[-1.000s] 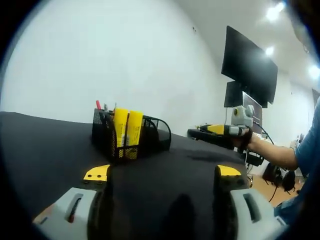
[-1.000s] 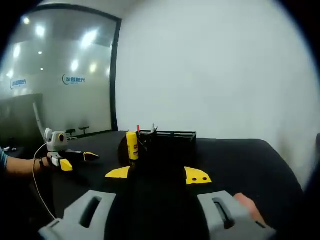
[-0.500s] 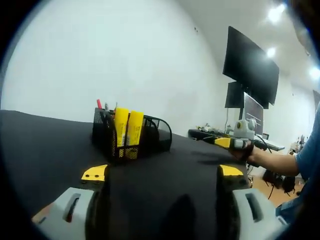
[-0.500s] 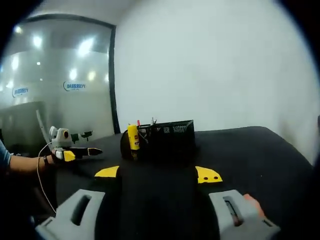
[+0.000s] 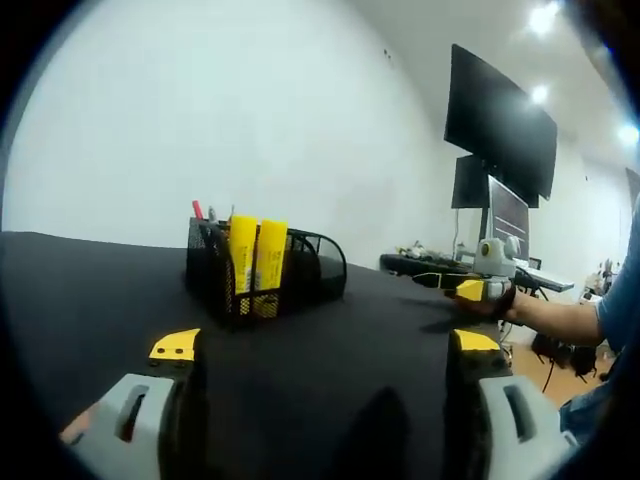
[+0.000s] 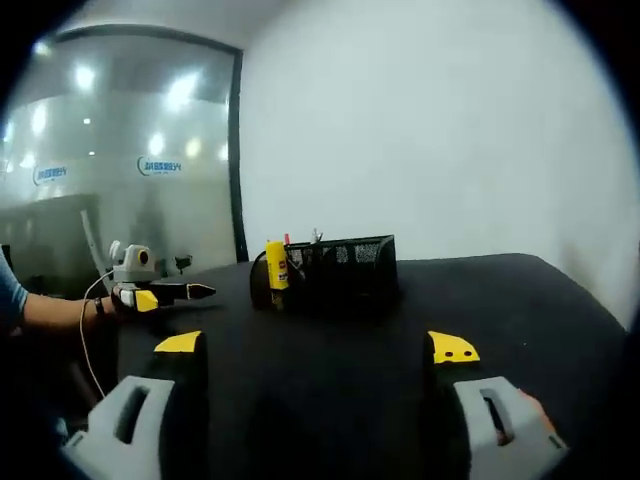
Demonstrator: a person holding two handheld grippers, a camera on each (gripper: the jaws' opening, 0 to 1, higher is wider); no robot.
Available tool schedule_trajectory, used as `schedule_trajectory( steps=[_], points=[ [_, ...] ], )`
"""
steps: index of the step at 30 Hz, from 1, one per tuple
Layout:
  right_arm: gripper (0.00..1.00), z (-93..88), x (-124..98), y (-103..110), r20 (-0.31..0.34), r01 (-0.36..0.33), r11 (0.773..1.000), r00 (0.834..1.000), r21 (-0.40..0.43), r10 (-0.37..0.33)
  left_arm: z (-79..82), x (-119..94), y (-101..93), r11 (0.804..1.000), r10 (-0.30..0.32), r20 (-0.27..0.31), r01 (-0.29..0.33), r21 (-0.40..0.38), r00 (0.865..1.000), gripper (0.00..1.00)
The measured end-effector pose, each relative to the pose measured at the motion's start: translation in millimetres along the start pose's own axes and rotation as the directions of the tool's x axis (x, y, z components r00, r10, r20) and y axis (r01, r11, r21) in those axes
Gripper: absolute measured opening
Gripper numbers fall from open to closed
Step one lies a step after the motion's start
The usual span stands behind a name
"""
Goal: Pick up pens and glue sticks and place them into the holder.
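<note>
standing upright in a black mesh holder on a black table, two yellow glue sticks and a few pens appear already sorted, the red-tipped pen poking up at the holder's 11 o'clock corner. the left gripper rides low with its yellow-tipped jaws spread wide and nothing between them; the holder sits at about 11 o'clock ahead of it. in the right gripper view the right gripper is equally wide apart and empty, the holder at 12 o'clock and a glue stick at its 9 o'clock end. no loose pen or stick is visible on the dark cloth, so the job looks finished or nearly so, though the near table is hidden behind the jaws.
</note>
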State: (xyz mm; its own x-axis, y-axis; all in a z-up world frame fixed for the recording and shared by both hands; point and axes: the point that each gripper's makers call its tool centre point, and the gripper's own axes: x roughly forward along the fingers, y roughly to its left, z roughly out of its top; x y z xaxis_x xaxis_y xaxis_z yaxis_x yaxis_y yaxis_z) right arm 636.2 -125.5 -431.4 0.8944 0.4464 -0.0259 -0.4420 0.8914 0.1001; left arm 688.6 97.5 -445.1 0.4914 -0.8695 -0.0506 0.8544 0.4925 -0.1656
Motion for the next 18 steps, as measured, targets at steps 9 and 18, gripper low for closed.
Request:
schedule_trajectory(
  steps=[9,18],
  points=[
    [0.92,1.5,-12.7,-4.7,0.027,0.004,0.999,1.0,0.038,-0.005,1.6,0.0,2.3,1.0,0.009,0.007,-0.009,-0.008,1.0,0.96],
    [0.93,-6.1,-11.3,3.5,0.007,0.008,0.999,1.0,0.049,-0.008,0.6,0.8,2.3,1.0,0.009,0.002,-0.009,0.003,1.0,0.96]
  ],
)
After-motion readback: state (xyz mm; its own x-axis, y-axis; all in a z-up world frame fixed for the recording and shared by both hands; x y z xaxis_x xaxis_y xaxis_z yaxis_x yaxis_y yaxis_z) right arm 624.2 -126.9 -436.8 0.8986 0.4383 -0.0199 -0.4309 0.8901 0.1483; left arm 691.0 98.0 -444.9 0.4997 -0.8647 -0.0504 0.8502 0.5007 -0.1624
